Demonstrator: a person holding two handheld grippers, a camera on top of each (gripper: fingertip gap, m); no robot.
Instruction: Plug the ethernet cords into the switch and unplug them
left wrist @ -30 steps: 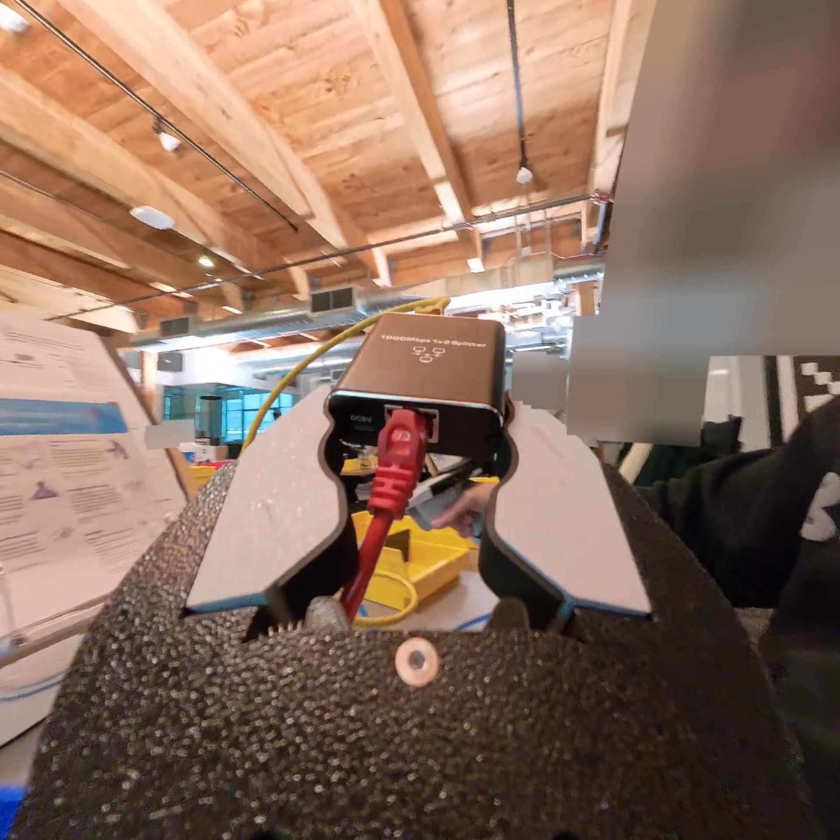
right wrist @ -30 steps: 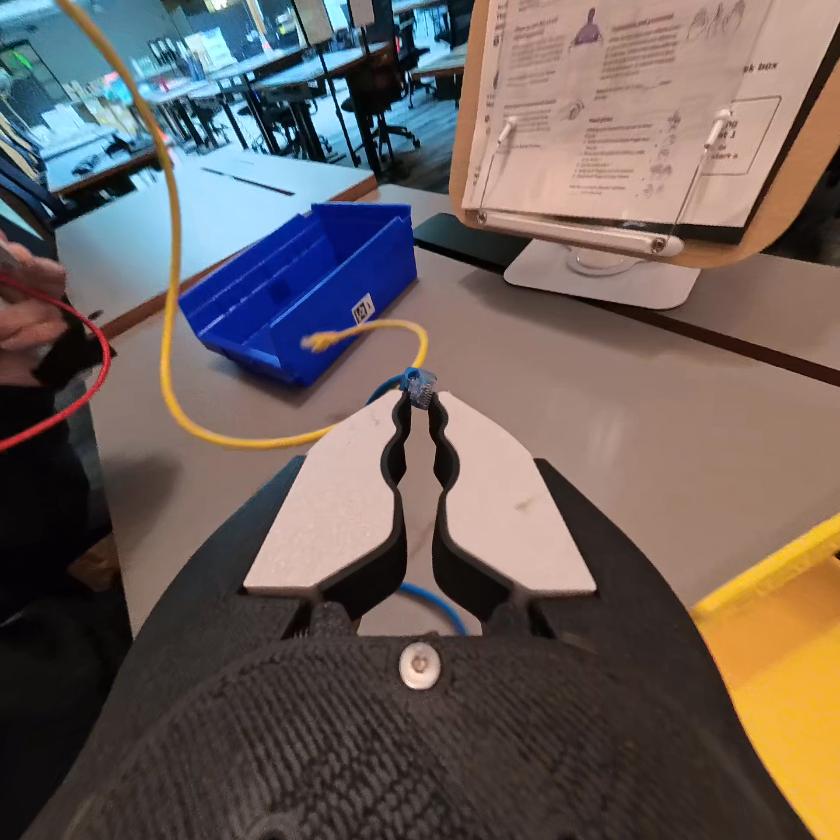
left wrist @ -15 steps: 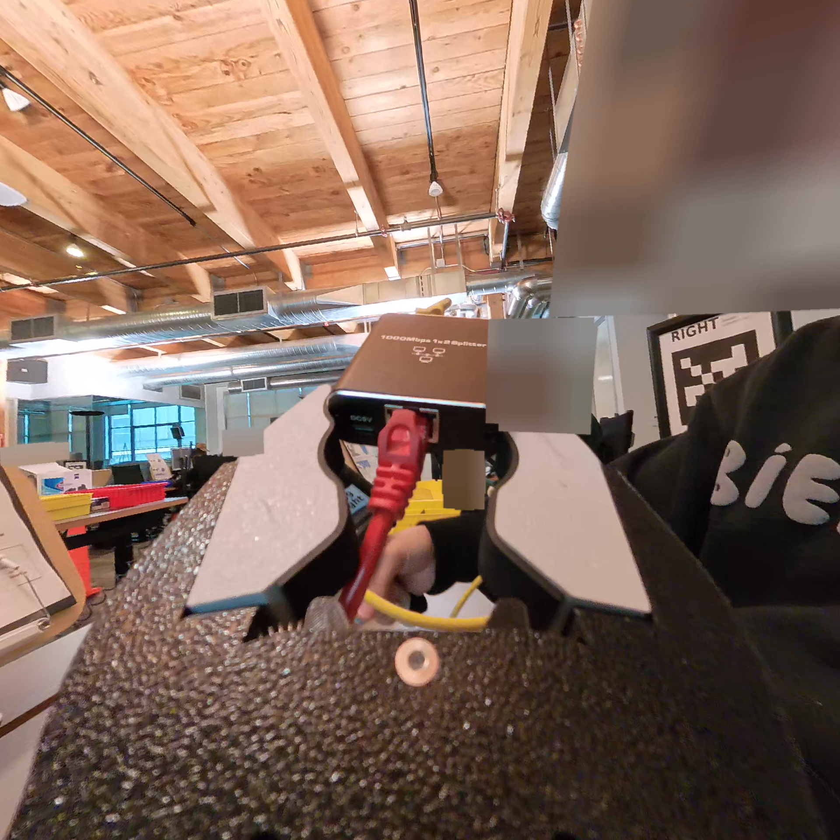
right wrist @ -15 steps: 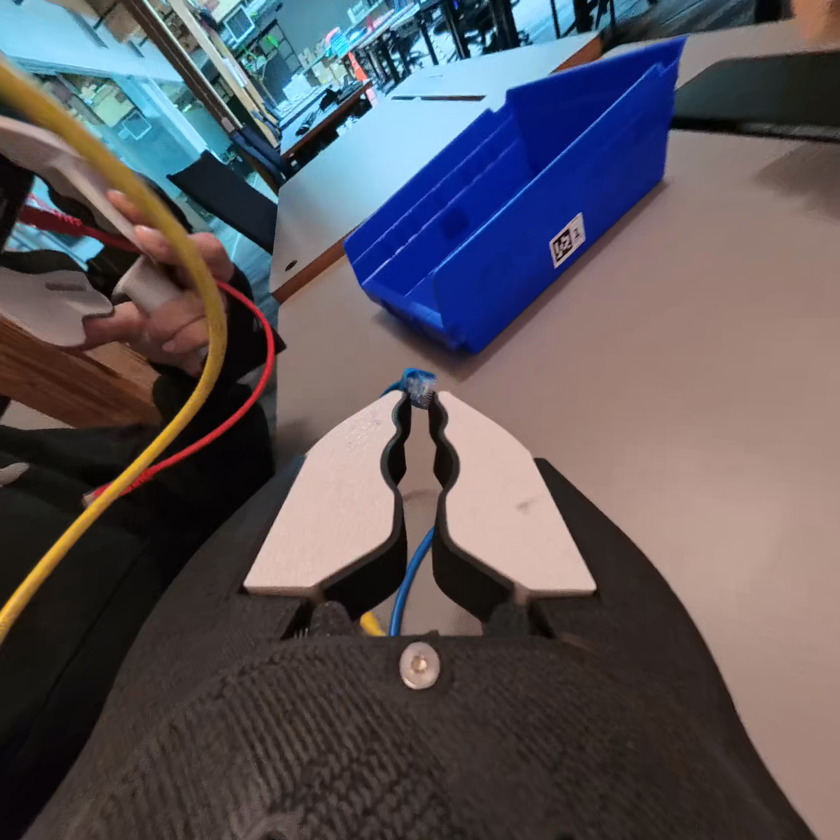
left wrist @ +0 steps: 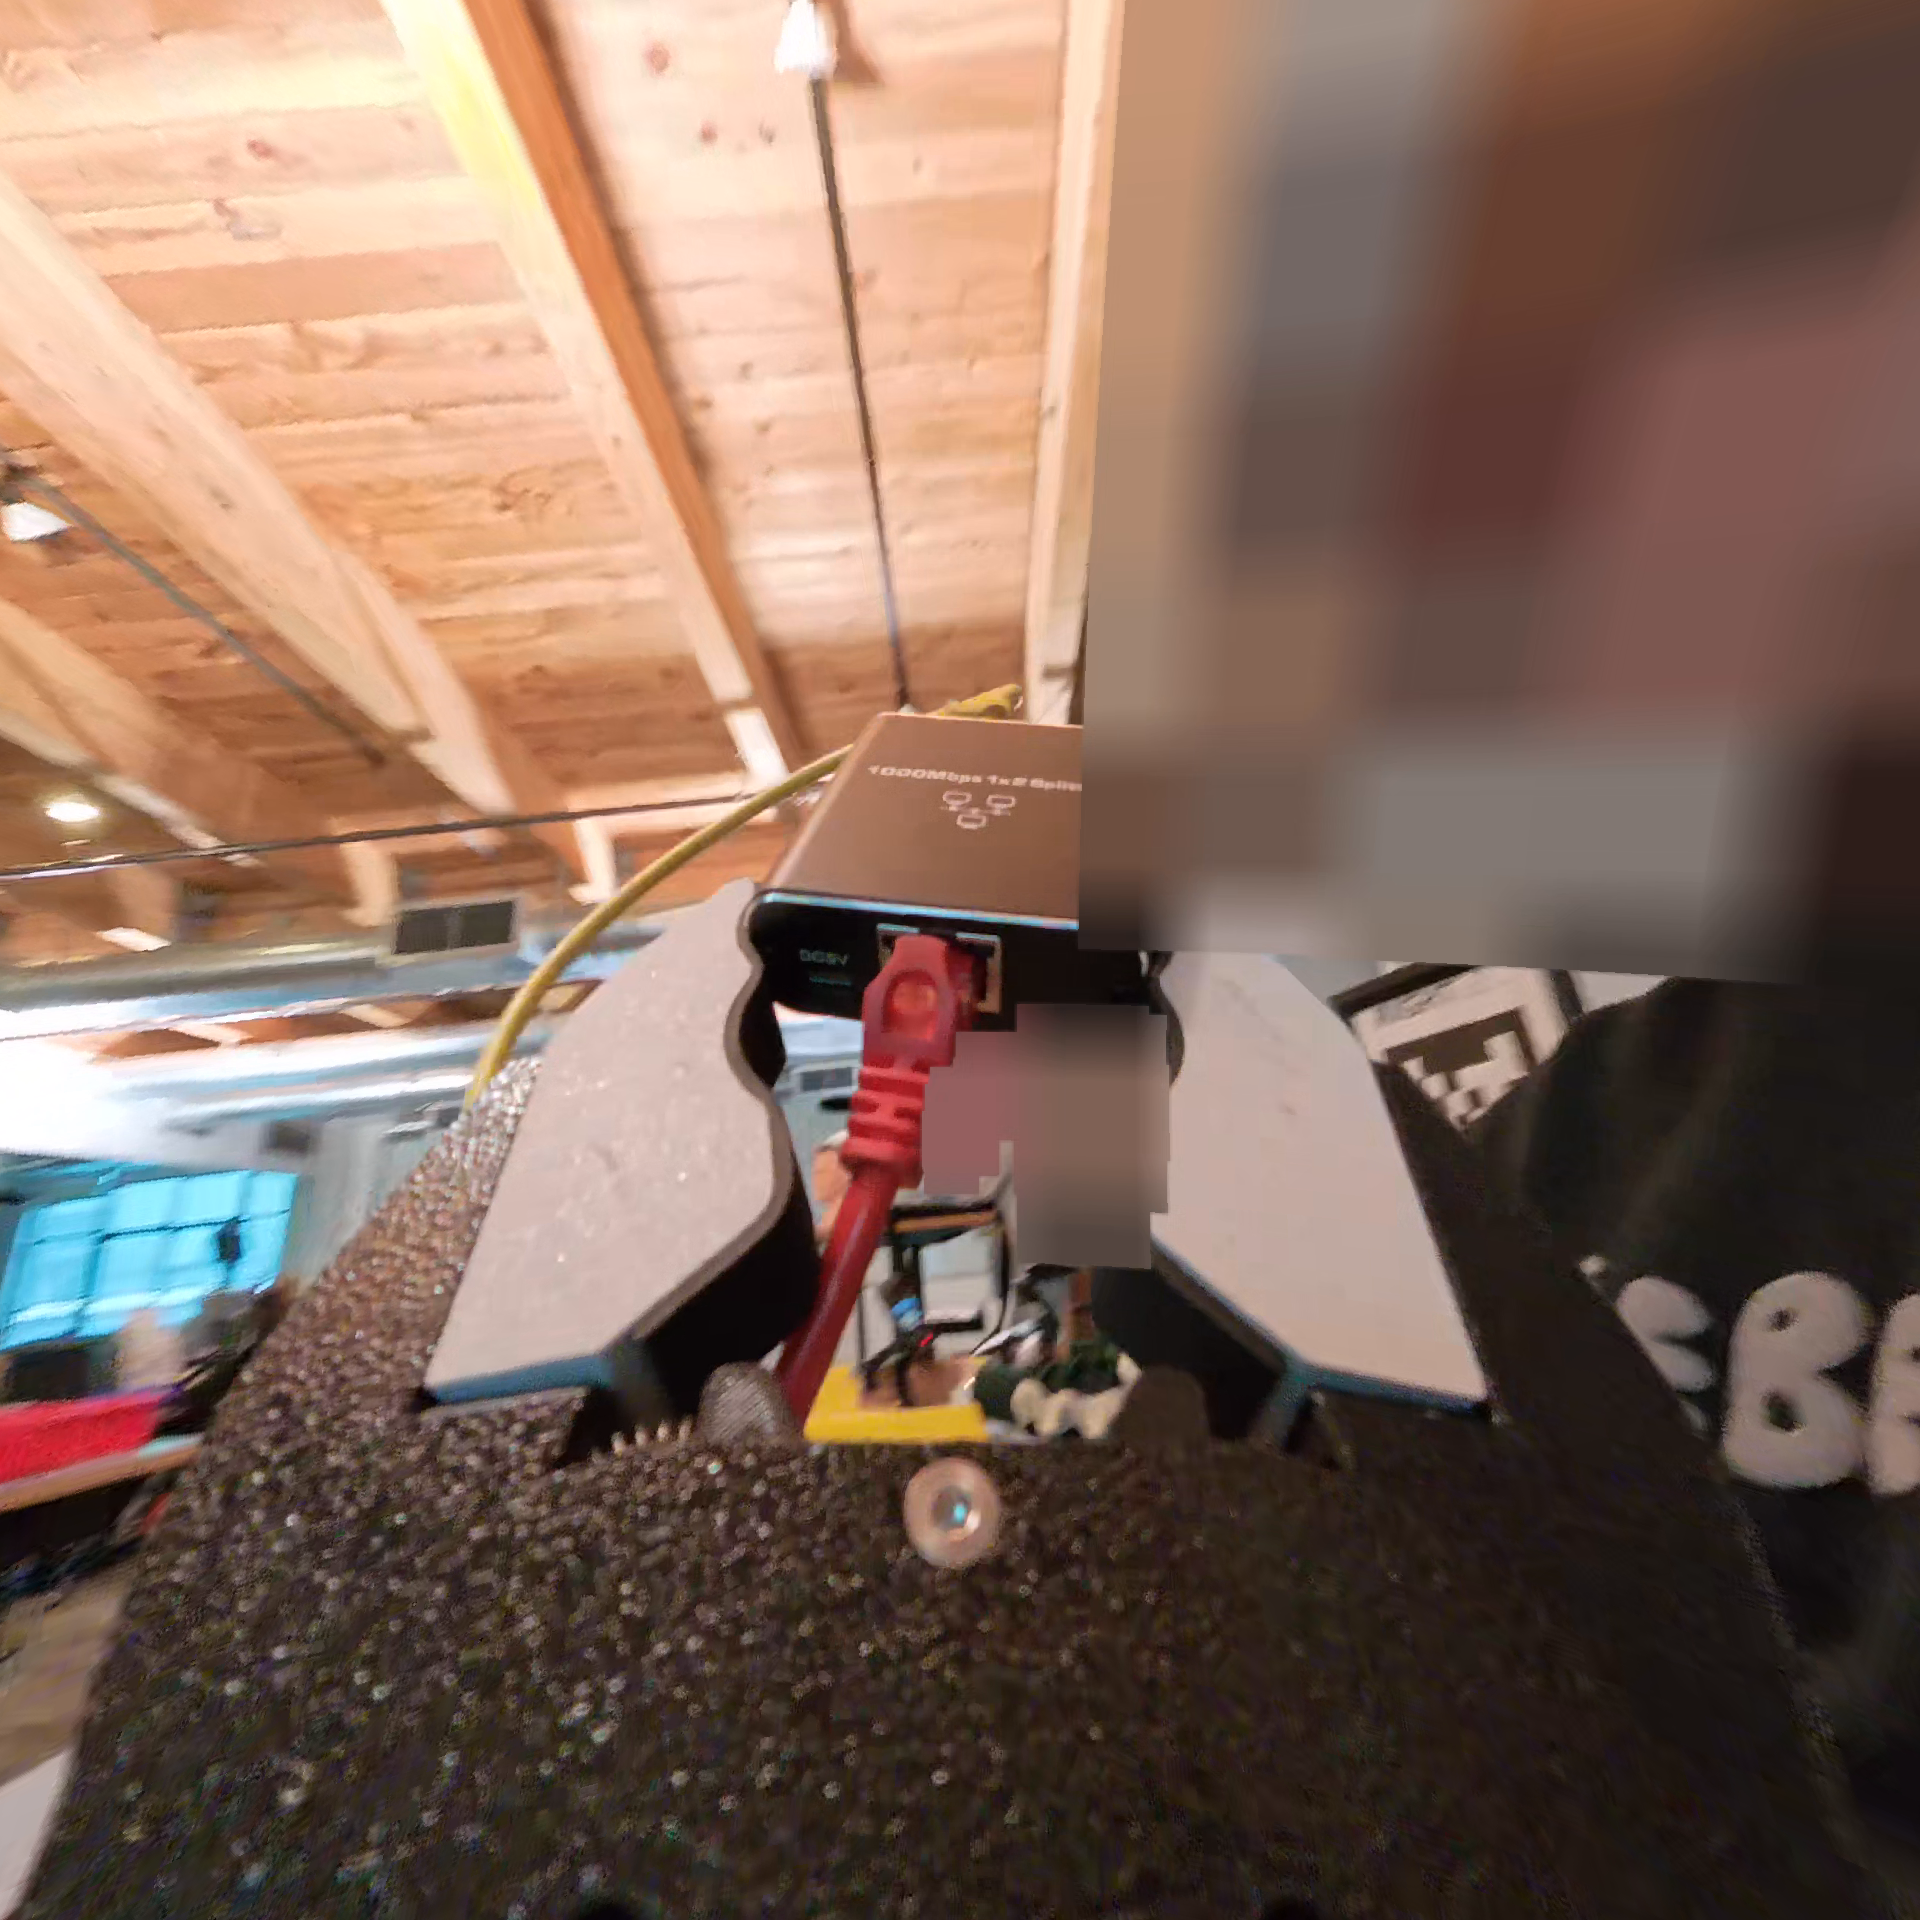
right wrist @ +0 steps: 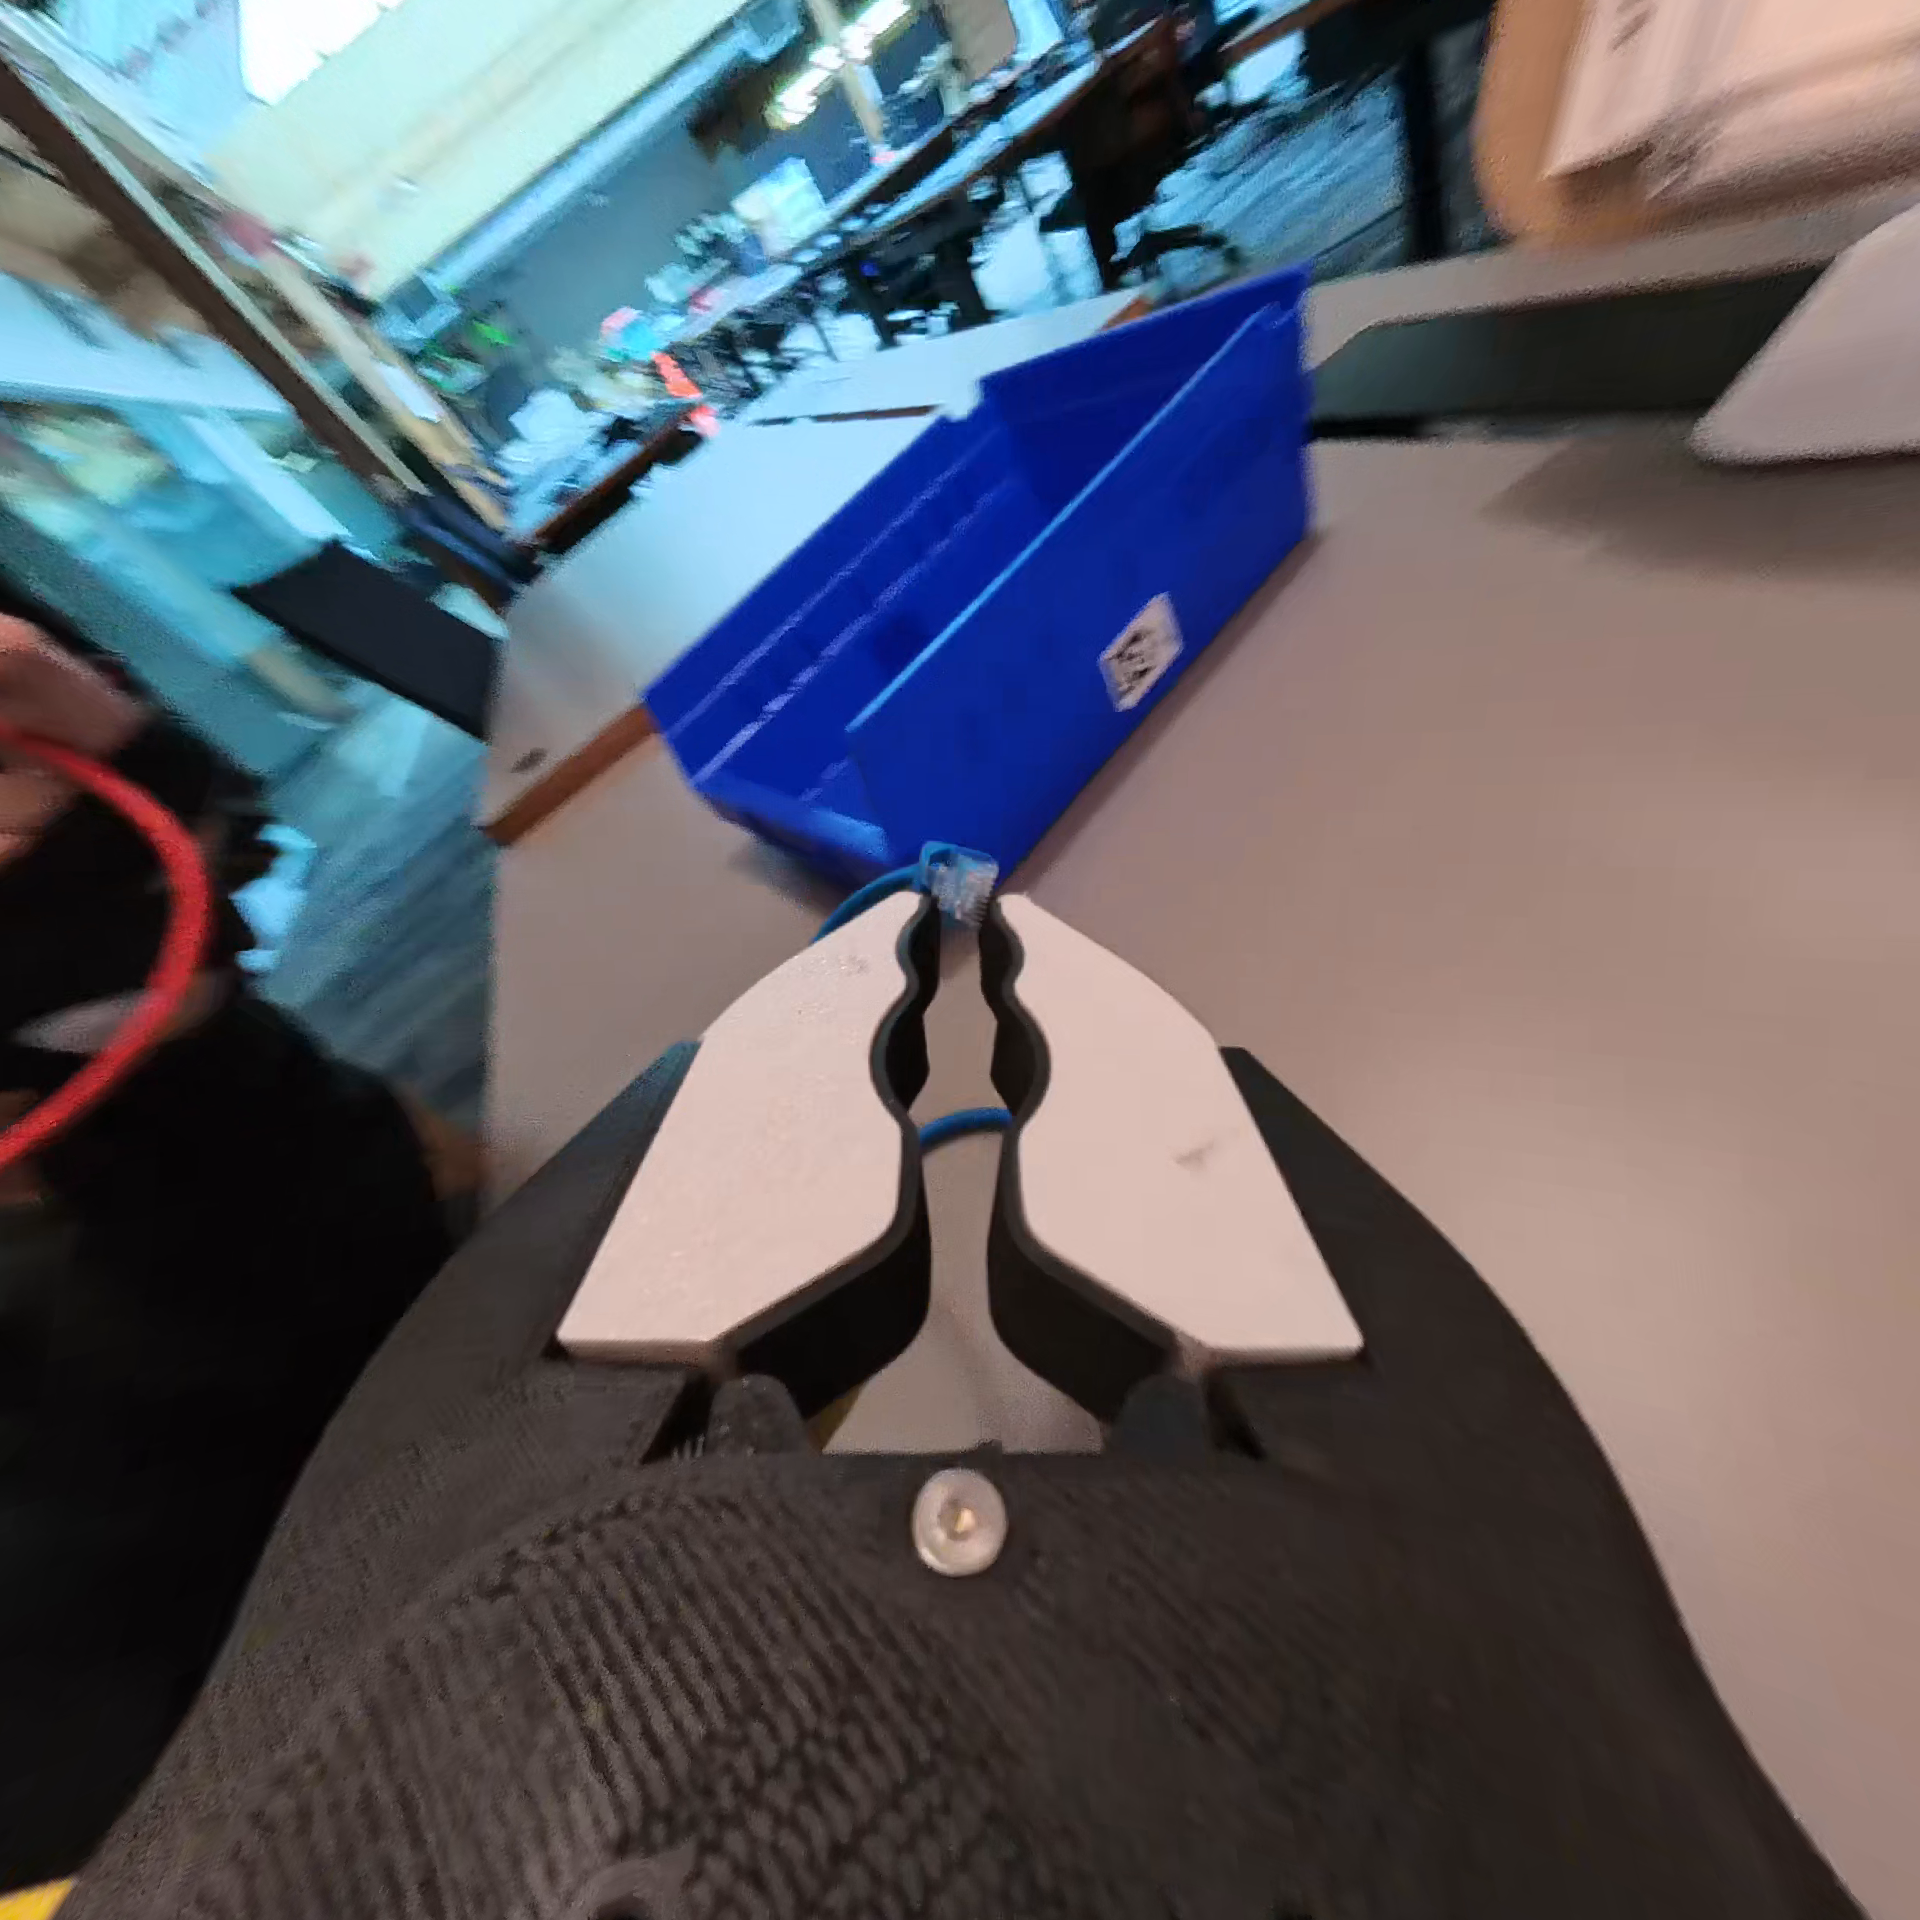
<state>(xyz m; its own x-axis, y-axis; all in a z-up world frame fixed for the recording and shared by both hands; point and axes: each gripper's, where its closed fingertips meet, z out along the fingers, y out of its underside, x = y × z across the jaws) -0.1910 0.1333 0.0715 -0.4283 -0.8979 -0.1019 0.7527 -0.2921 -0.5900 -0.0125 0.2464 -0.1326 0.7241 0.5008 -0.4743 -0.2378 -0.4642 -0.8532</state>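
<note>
The switch (left wrist: 925,831) sits between the fingertips of the left hand-held gripper (left wrist: 961,971), raised toward the ceiling beams (left wrist: 582,343). One cord (left wrist: 883,1122) enters its near face and runs down between the fingers; another cord (left wrist: 623,914) leaves its far end, curving left. The right hand-held gripper (right wrist: 958,914) pinches a plug (right wrist: 961,883) above the tabletop (right wrist: 1507,831), with a bin (right wrist: 1039,665) just behind.

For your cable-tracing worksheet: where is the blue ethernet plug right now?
In the right wrist view, the blue ethernet plug is pinched at the tips of the right gripper, above the grey table, just in front of the blue bin.
</note>
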